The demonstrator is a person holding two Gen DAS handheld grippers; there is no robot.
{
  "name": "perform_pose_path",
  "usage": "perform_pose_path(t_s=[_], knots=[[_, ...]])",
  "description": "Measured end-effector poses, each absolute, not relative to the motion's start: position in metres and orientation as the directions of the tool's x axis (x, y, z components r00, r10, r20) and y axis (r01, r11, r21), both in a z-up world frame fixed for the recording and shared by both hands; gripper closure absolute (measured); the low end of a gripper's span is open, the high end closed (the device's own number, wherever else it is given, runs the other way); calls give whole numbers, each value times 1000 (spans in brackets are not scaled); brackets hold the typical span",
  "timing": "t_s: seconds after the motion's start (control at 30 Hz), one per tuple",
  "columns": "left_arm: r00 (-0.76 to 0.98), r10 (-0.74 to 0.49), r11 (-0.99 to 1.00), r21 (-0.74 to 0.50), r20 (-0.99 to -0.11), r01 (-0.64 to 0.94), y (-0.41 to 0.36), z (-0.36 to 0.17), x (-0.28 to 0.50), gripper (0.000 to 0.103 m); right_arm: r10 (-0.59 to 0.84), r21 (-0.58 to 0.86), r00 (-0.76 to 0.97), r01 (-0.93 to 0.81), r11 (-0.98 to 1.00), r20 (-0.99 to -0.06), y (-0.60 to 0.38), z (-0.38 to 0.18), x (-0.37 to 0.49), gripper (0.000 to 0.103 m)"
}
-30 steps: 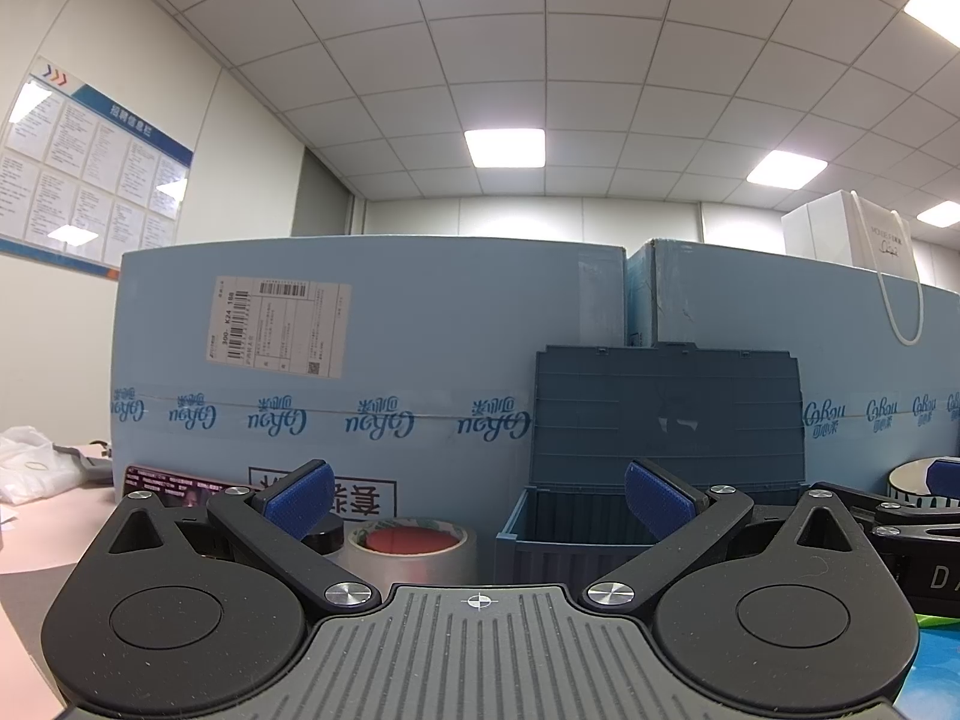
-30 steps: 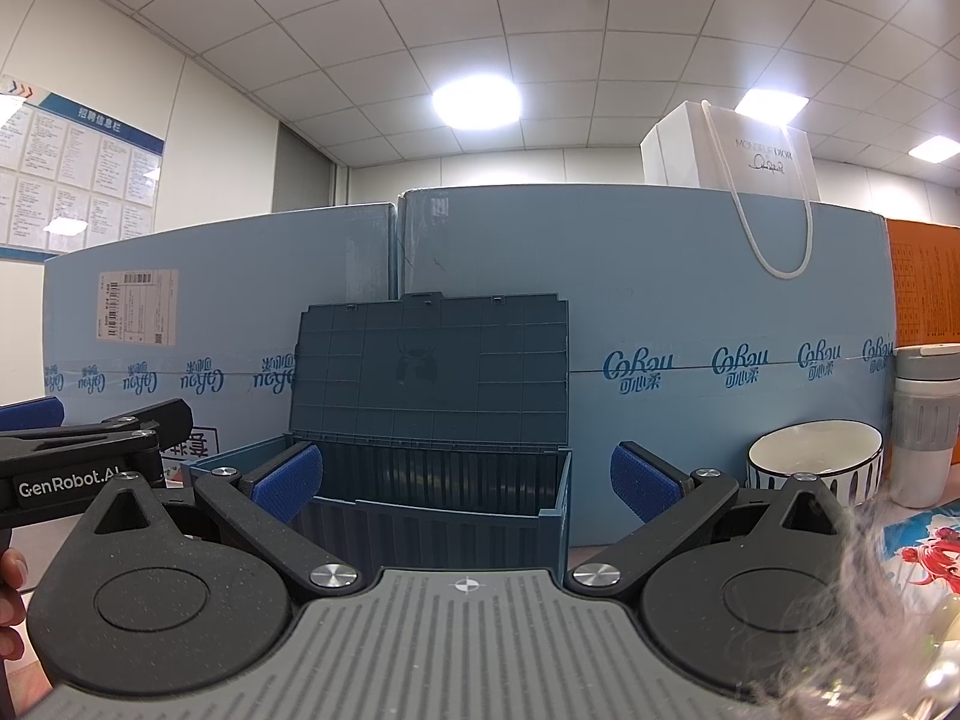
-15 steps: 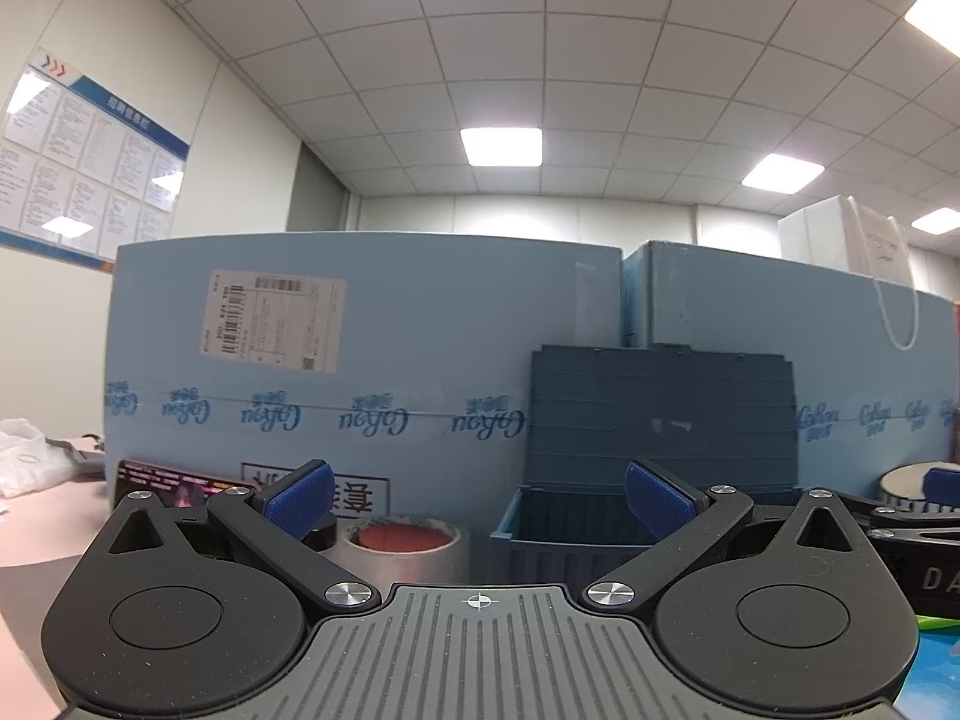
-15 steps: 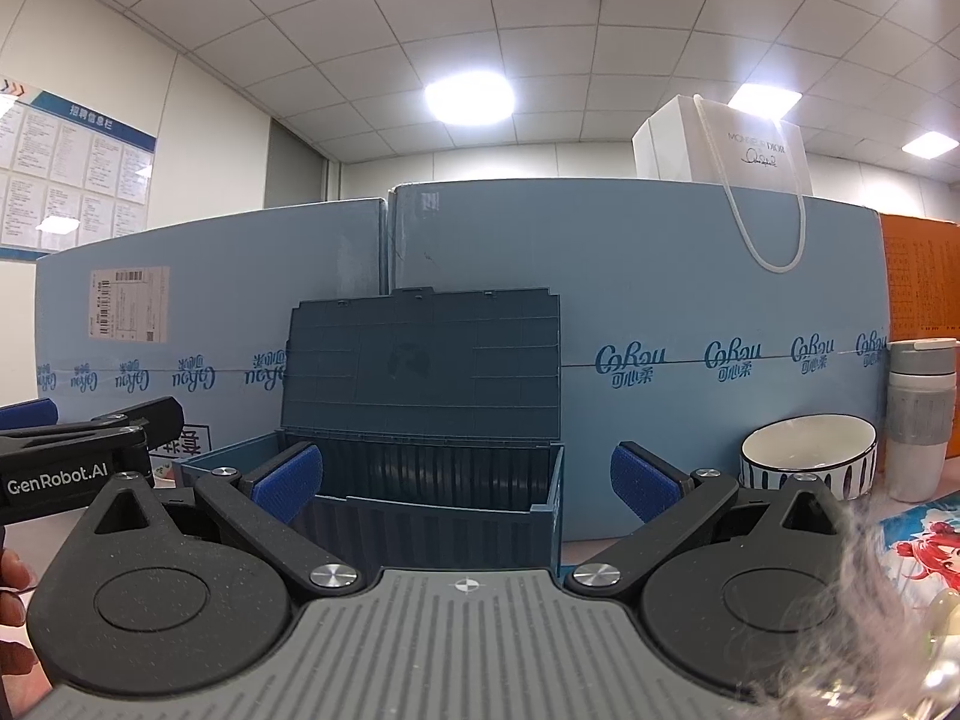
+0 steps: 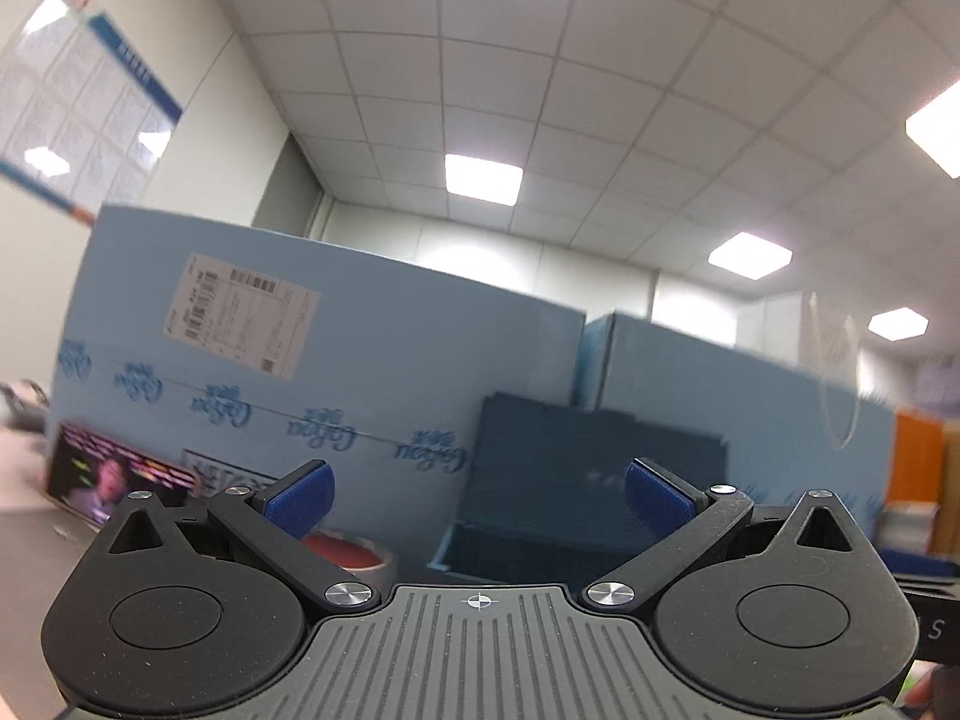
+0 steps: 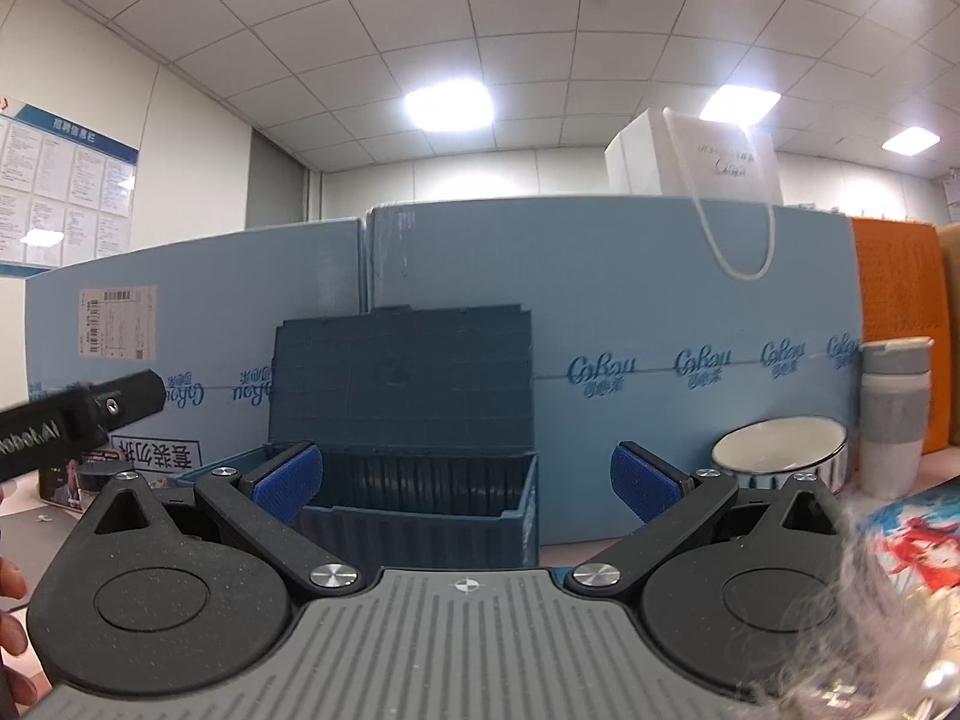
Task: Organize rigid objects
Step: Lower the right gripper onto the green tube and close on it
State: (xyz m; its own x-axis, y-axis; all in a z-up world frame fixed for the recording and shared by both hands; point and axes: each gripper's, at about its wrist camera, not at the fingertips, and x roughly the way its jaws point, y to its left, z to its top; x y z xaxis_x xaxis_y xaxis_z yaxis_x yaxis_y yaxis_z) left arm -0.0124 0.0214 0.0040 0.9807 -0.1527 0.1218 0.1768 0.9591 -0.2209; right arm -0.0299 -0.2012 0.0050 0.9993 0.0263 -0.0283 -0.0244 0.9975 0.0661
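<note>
A dark blue storage box (image 6: 420, 492) with its lid standing up sits against the light blue cartons; in the left wrist view the box (image 5: 588, 516) is blurred, ahead and to the right. A roll of tape (image 5: 354, 555) with a red centre lies left of it. My left gripper (image 5: 478, 495) is open and empty, tilted upward. My right gripper (image 6: 465, 477) is open and empty, facing the box from a short way off. Right of the box stand a white bowl (image 6: 780, 456) and a grey and white cup (image 6: 894, 414).
Tall light blue cartons (image 6: 660, 372) wall off the back of the table. A white paper bag (image 6: 696, 162) rests on top of them. A printed card (image 5: 114, 477) leans at the left. A colourful mat (image 6: 918, 534) lies at the right. The left gripper's body (image 6: 72, 420) reaches in from the left.
My left gripper has tilted up and rolled, so its view is blurred and shows more ceiling. My right gripper has shifted slightly, with the box now sitting a little farther left.
</note>
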Motion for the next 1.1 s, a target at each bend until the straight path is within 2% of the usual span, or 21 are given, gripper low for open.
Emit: perform_pose_path(t_s=[0.13, 0.23, 0.37, 0.47, 0.5, 0.7, 0.8, 0.9, 1.0, 1.1], knots=[[972, -211, 947, -228, 101, 229, 19, 10, -13, 0, 27, 79, 999, -24, 997, -31, -211, 23, -42, 0], [949, -309, 930, -191, 60, 315, 9, 16, -12, 0, -5, 97, 999, 9, 995, -48, -223, 36, -52, 0], [935, -341, 937, -108, -96, 331, -20, 29, -10, 0, -56, 73, 996, 61, 996, -67, -239, 49, -65, 0], [895, -377, 926, -108, -238, 361, -37, 40, 0, 0, -81, 41, 994, 84, 996, -77, -254, 56, -77, 0], [870, -398, 917, -125, -290, 378, -42, 44, 5, 0, -88, 29, 993, 90, 996, -82, -260, 58, -80, 0], [679, -560, 828, -298, -475, 475, -74, 56, 36, 0, -158, -90, 979, 147, 985, -130, -294, 68, -91, 0], [593, -641, 766, -453, -487, 456, -80, 50, 47, 0, -190, -207, 956, 143, 968, -225, -308, 64, -81, 0], [518, -706, 699, -596, -483, 395, -85, 37, 56, 0, -161, -305, 911, 41, 952, -381, -318, 46, -63, 0], [483, -708, 702, -589, -516, 399, -89, 25, 59, 0, -123, -321, 856, -52, 946, -502, -321, 27, -42, 0], [507, -692, 712, -599, -514, 365, -79, 19, 60, 0, -98, -362, 818, -140, 922, -567, -316, 13, -22, 2]])
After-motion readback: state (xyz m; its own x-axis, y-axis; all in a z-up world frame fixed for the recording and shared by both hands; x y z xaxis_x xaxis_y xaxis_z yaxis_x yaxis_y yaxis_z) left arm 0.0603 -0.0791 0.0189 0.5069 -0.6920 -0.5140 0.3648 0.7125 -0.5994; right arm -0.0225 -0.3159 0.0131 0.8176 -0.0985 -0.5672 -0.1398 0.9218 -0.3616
